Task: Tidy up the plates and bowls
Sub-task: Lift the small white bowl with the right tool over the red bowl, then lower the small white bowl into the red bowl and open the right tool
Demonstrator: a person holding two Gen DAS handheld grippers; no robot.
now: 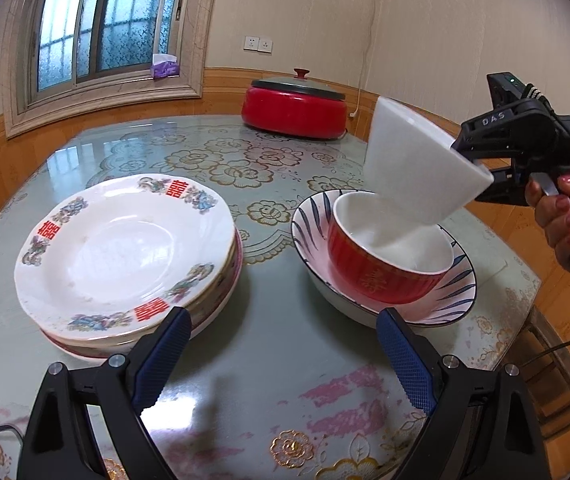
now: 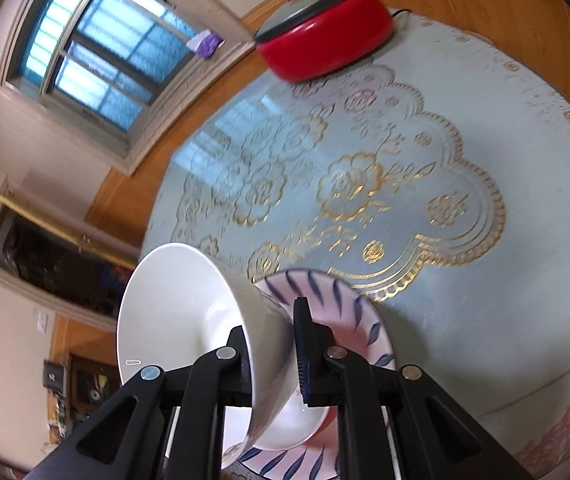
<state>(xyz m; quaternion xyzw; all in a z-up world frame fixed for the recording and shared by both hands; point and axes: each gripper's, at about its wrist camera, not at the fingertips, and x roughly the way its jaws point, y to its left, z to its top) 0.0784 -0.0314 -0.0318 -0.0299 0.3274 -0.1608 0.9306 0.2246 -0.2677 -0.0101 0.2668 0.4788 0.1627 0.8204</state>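
Observation:
In the left wrist view a stack of white plates [image 1: 125, 256] with red and floral rim marks sits at left. At right a red bowl [image 1: 385, 256] sits inside a blue-striped bowl [image 1: 313, 220]. My right gripper [image 1: 481, 164] is shut on the rim of a white bowl [image 1: 417, 164], held tilted just above the red bowl. In the right wrist view the white bowl [image 2: 181, 320] is clamped by its wall between the fingers [image 2: 301, 352], over the striped bowl [image 2: 349, 308]. My left gripper [image 1: 285, 344] is open and empty, low between the plates and the bowls.
A red electric pot [image 1: 297, 108] with a grey lid stands at the far side of the round table [image 1: 277, 360], its cord running to the wall. A purple tissue box [image 1: 164, 66] sits on the window sill. The table edge is close at right.

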